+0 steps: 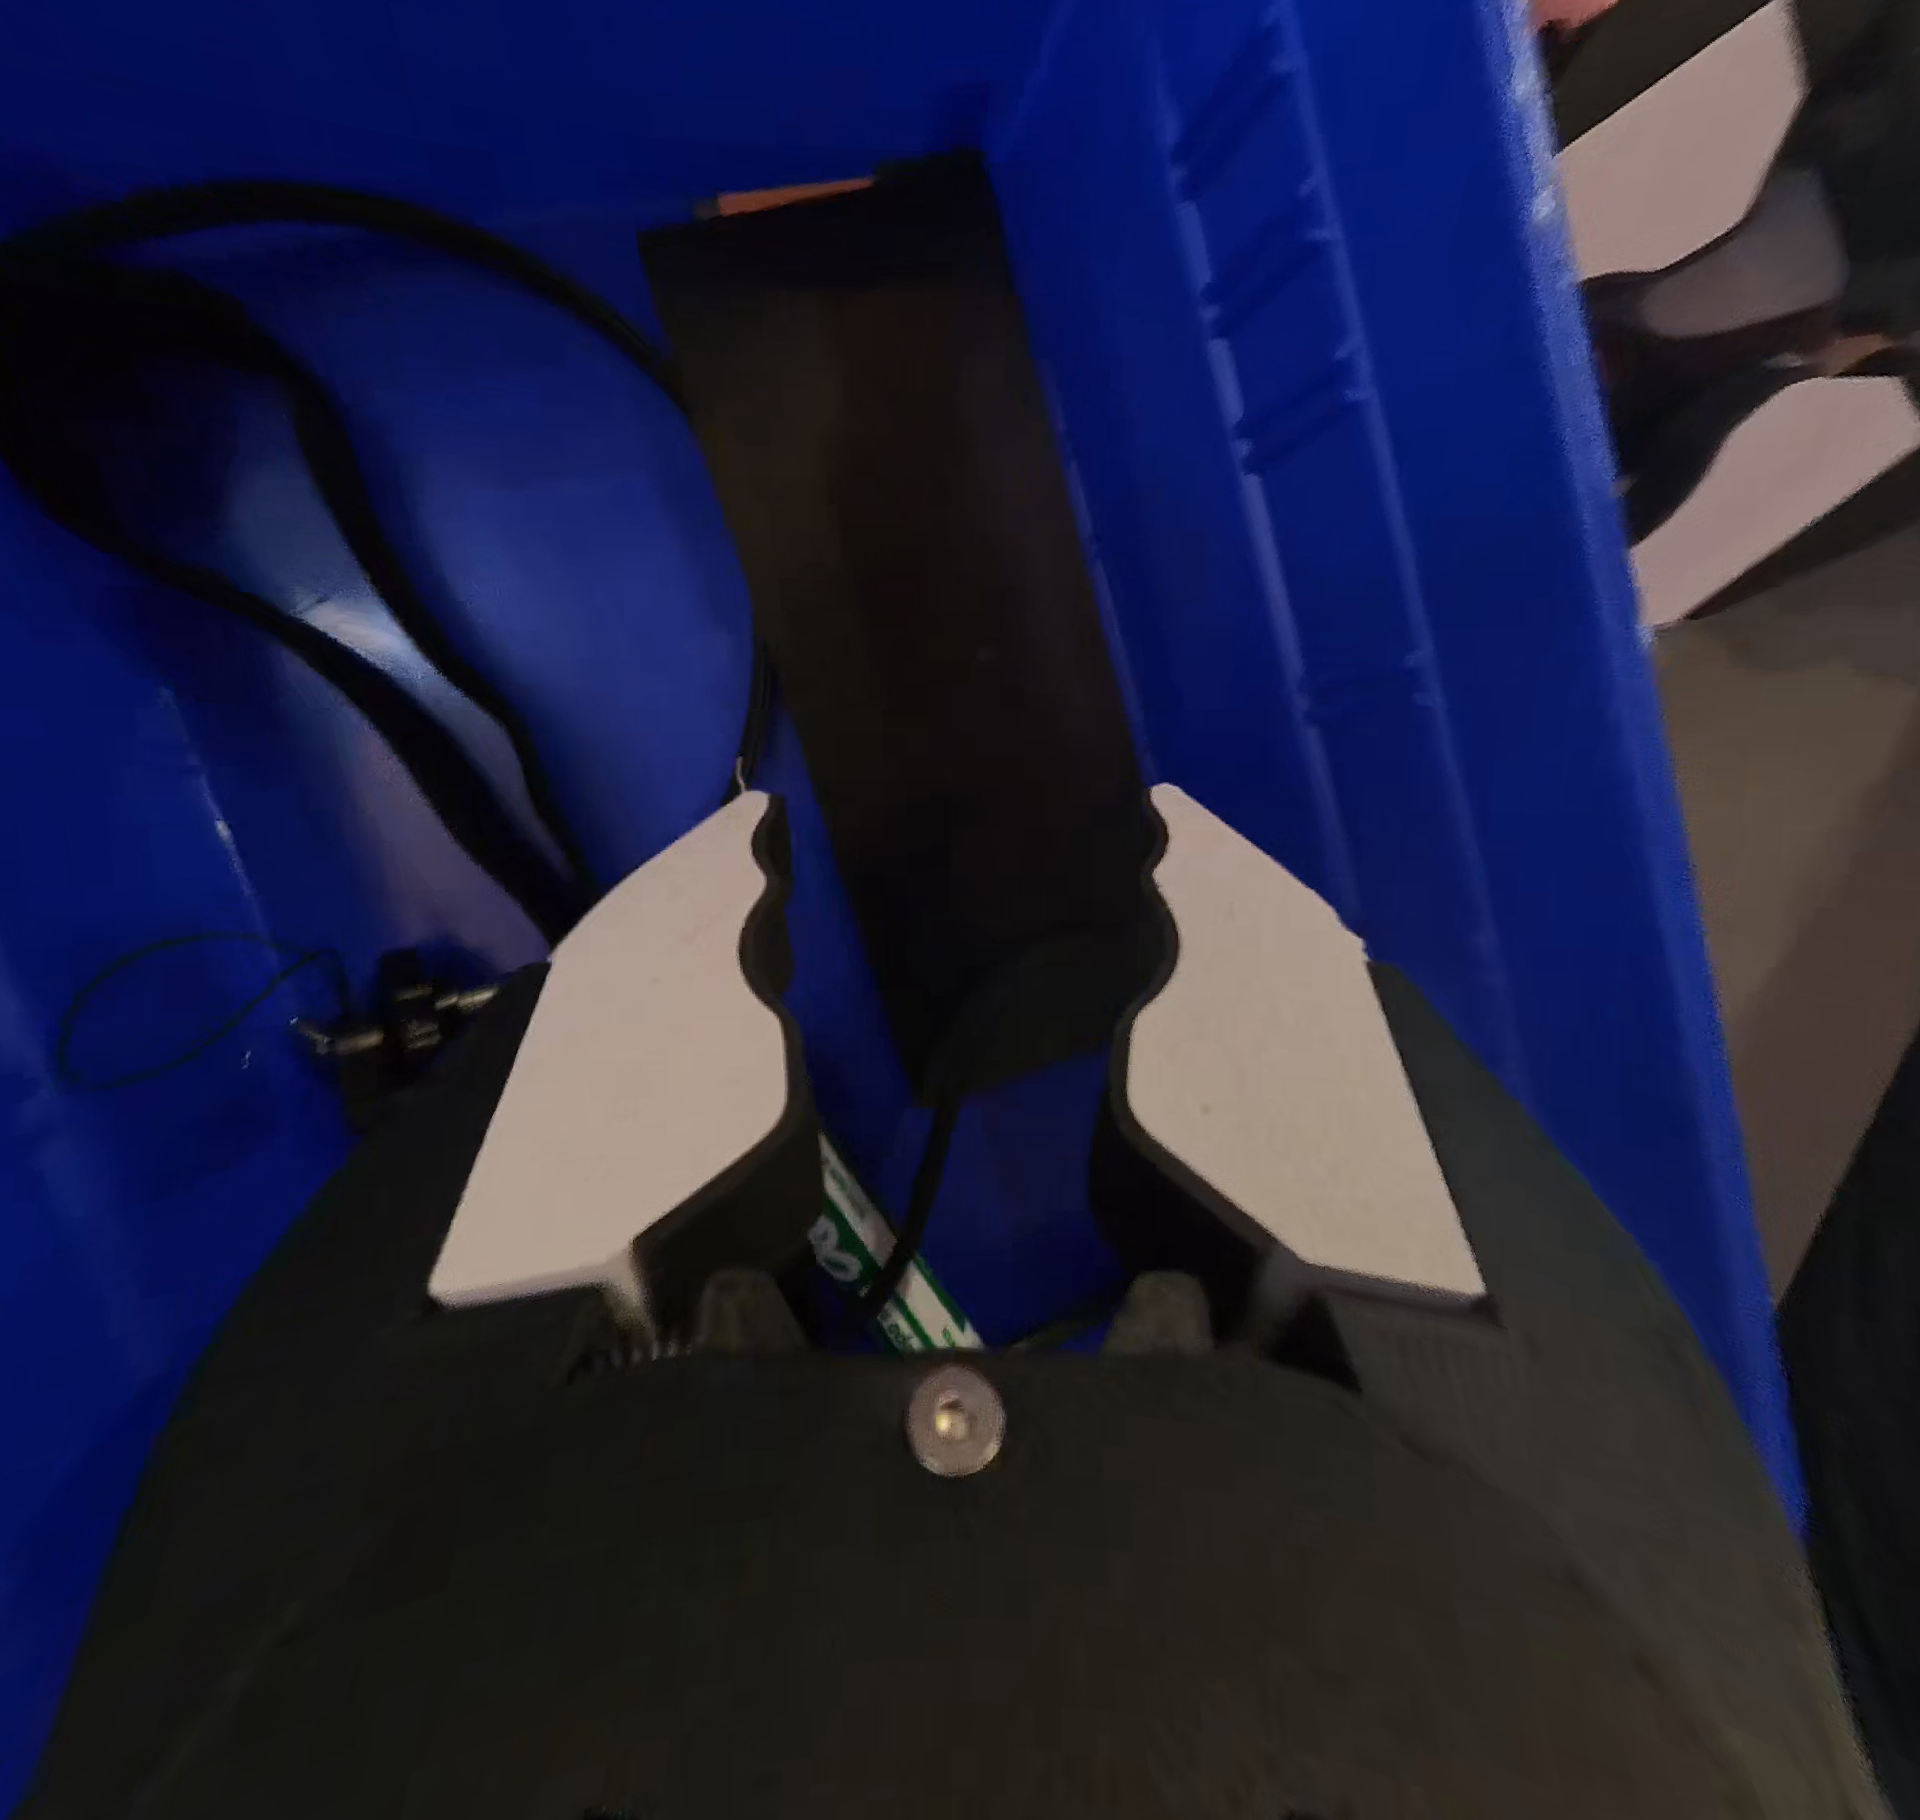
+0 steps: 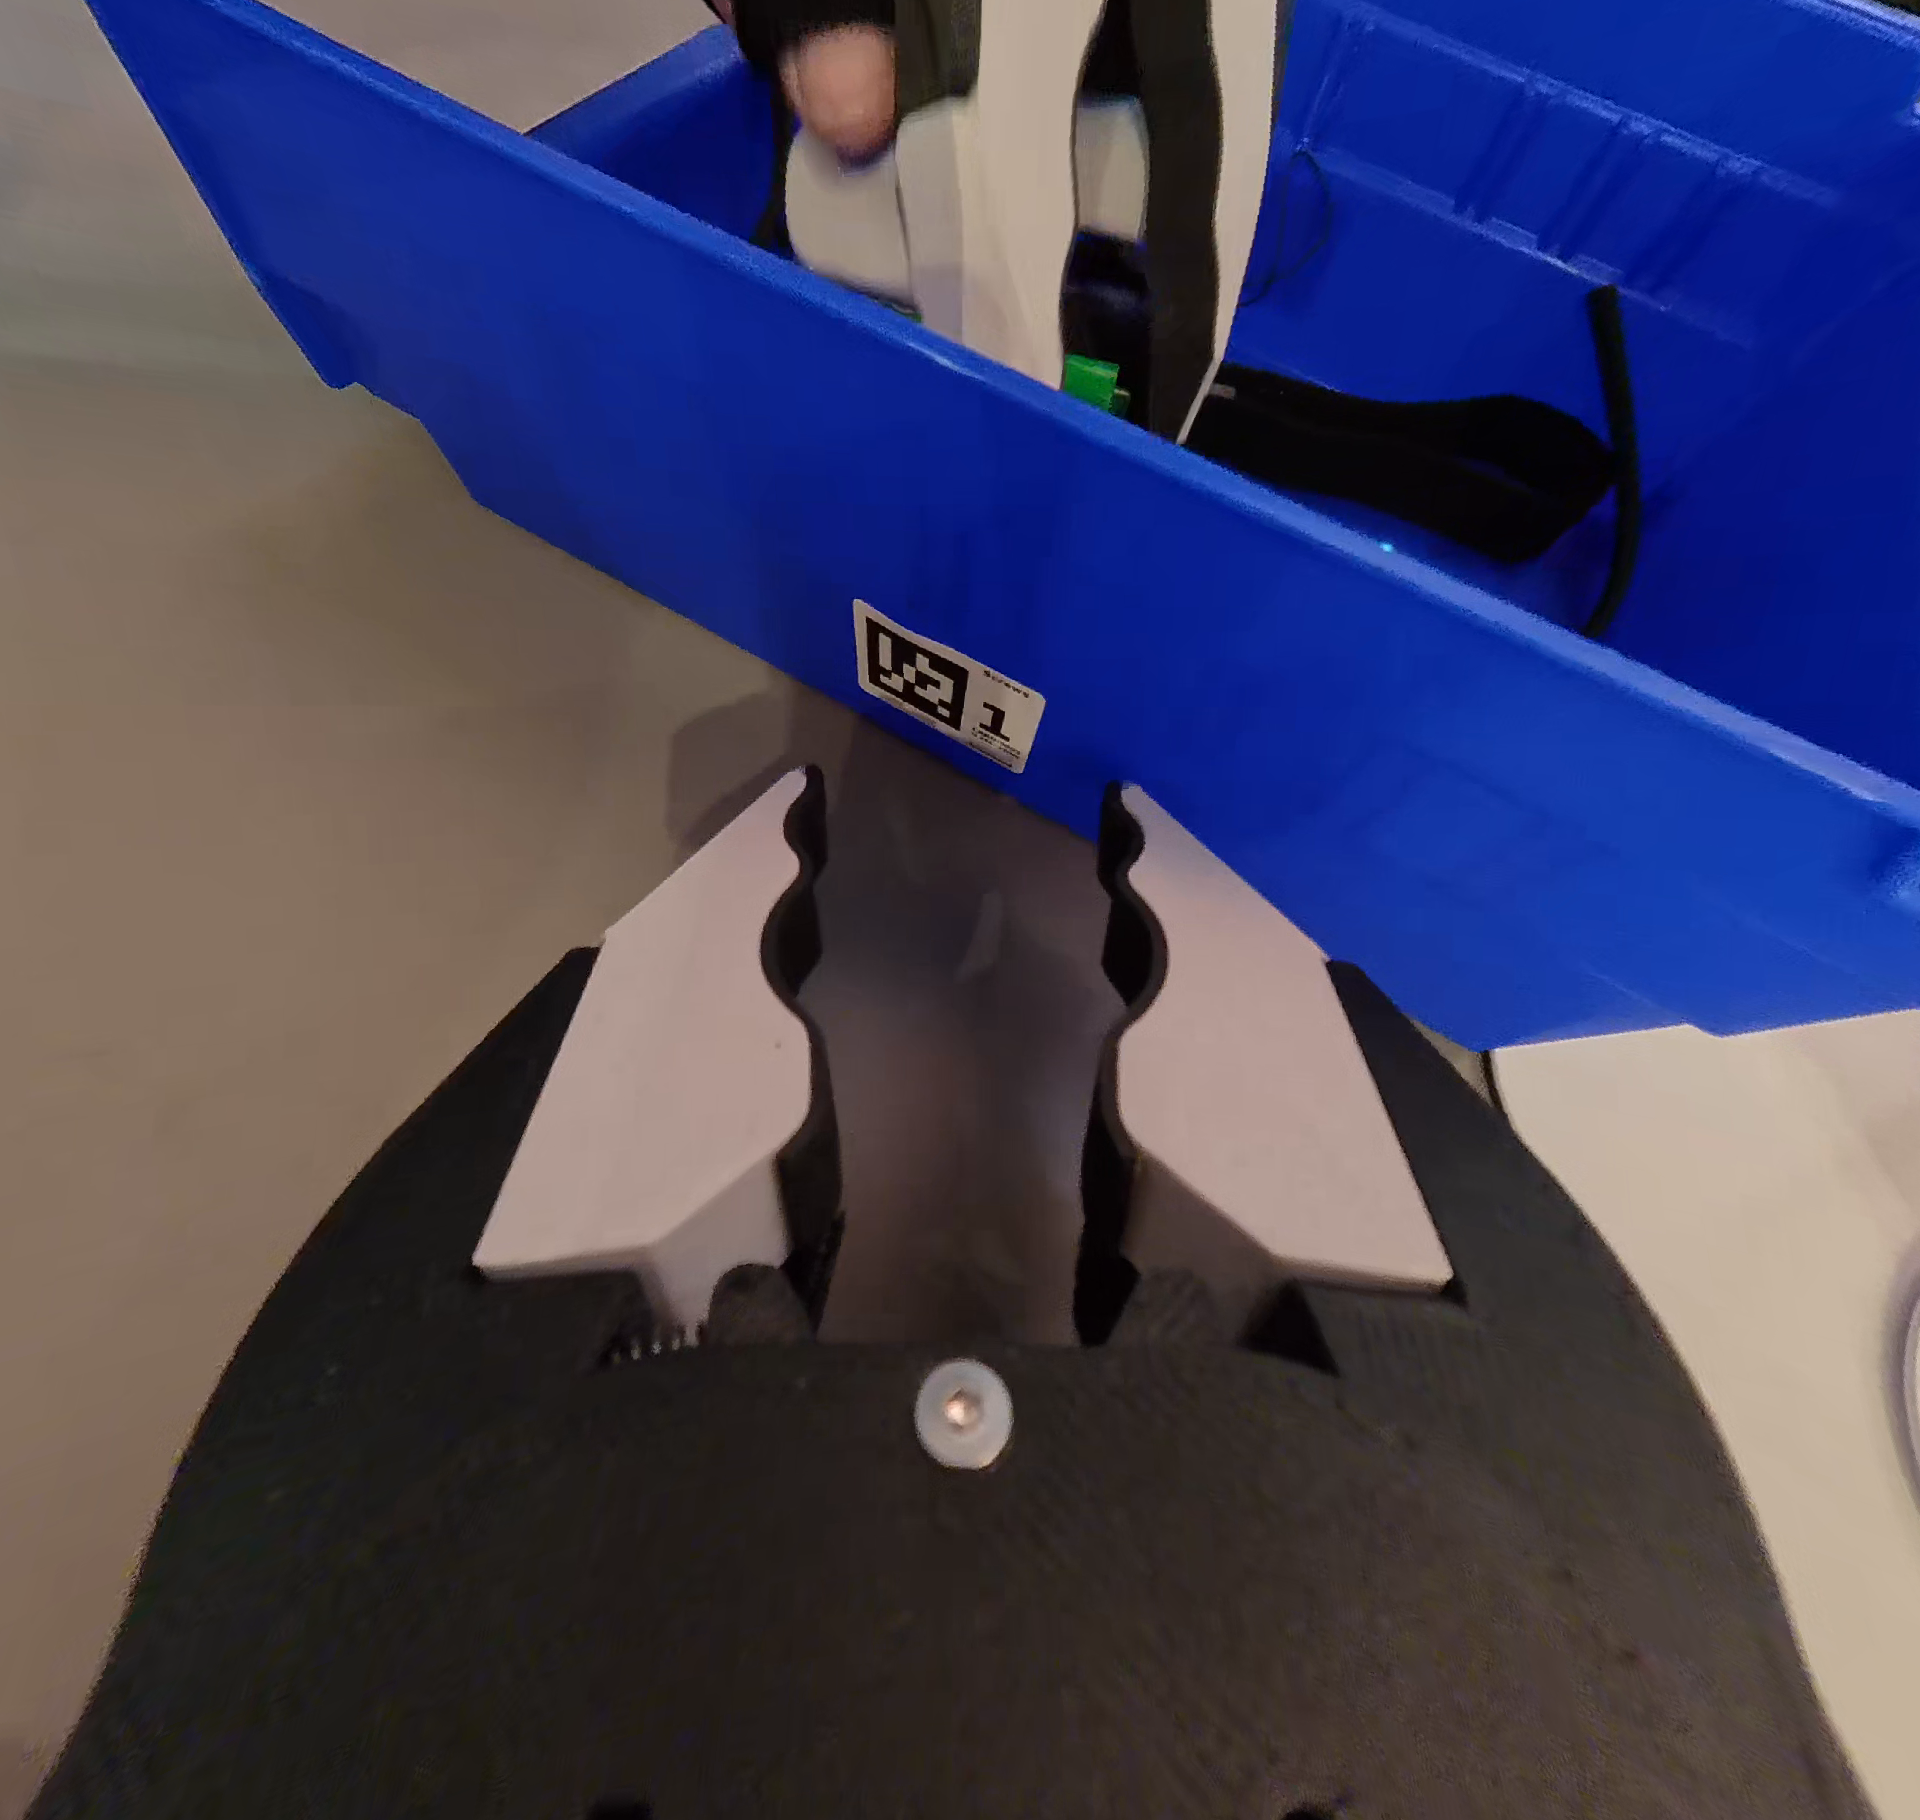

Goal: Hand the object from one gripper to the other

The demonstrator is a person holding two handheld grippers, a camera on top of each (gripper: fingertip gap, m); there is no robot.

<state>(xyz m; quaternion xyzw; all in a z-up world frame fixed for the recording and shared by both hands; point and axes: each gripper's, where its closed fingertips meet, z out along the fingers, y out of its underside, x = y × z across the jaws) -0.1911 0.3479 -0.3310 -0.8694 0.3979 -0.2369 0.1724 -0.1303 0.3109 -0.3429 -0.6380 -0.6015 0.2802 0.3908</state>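
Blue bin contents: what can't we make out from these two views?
- Black flat strip, left wrist view: near end hidden behind the left gripper; dim, kind unclear.
- Green-and-white piece, left wrist view: mostly covered by the gripper body.
- Bin floor, right wrist view: near wall blocks it.
- Green item, right wrist view: blurred, half hidden by the left gripper's fingers.

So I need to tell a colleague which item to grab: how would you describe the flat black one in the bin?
Look inside the blue bin. Against its ribbed side wall lies a flat black strip, rigid and rectangular, unlike the looping black cable beside it.
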